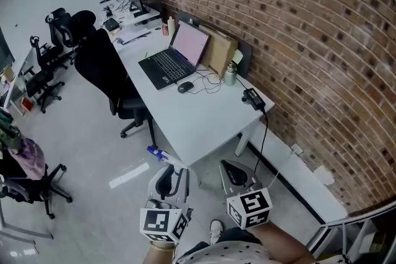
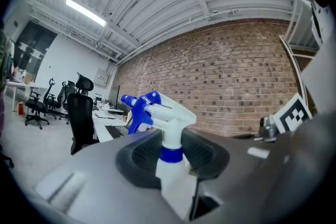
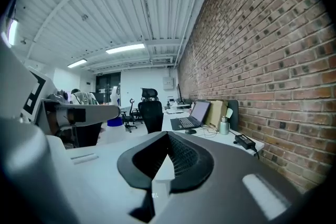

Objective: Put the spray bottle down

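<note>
The spray bottle (image 2: 169, 115) has a white head with a blue trigger and nozzle. My left gripper (image 2: 171, 164) is shut on its neck and holds it upright. From the head view the bottle's blue nozzle (image 1: 155, 152) pokes out ahead of the left gripper (image 1: 168, 180), just short of the near end of the white desk (image 1: 198, 127). My right gripper (image 1: 234, 172) hangs beside it to the right, near the desk's corner. In its own view the right gripper (image 3: 164, 166) has its jaws together with nothing between them.
On the desk lie an open laptop (image 1: 172, 60), a mouse (image 1: 185, 87), a metal flask (image 1: 230, 74) and a power adapter (image 1: 253, 97) with its cable. A black office chair (image 1: 110, 74) stands at the desk's left side. A brick wall (image 1: 309, 40) runs along the right.
</note>
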The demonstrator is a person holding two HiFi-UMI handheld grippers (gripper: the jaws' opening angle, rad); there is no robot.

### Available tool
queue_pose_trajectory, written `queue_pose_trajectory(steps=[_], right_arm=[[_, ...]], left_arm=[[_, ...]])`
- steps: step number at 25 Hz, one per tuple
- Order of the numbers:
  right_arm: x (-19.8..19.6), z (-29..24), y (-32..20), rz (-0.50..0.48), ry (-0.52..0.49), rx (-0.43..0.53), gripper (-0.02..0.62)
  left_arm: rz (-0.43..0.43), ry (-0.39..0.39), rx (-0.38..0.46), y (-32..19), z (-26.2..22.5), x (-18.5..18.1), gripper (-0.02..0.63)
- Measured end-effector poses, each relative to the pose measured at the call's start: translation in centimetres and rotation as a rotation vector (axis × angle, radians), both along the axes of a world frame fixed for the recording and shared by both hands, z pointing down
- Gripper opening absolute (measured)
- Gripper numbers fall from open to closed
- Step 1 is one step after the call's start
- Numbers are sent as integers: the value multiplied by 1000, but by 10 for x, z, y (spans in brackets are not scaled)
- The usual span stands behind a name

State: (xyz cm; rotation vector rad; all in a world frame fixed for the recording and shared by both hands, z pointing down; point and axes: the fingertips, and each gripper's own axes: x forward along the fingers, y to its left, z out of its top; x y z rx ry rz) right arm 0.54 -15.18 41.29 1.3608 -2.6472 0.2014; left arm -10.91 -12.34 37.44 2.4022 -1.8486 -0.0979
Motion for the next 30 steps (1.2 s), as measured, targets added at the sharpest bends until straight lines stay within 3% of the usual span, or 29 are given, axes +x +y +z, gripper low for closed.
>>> queue_pose_trajectory(steps=[12,20,30], right_arm=[[-2,-2,-110,-46,-1,10,-2],[-15,16,-173,-33,-4,-26,-2],[-35,39,-228,-9,-11,-80,-2]], left_arm=[[-46,-31,21,-125,2,7,117],[-41,-47,39,-204,11,-7,117],[-21,-35,56,-264,22,-26,117]])
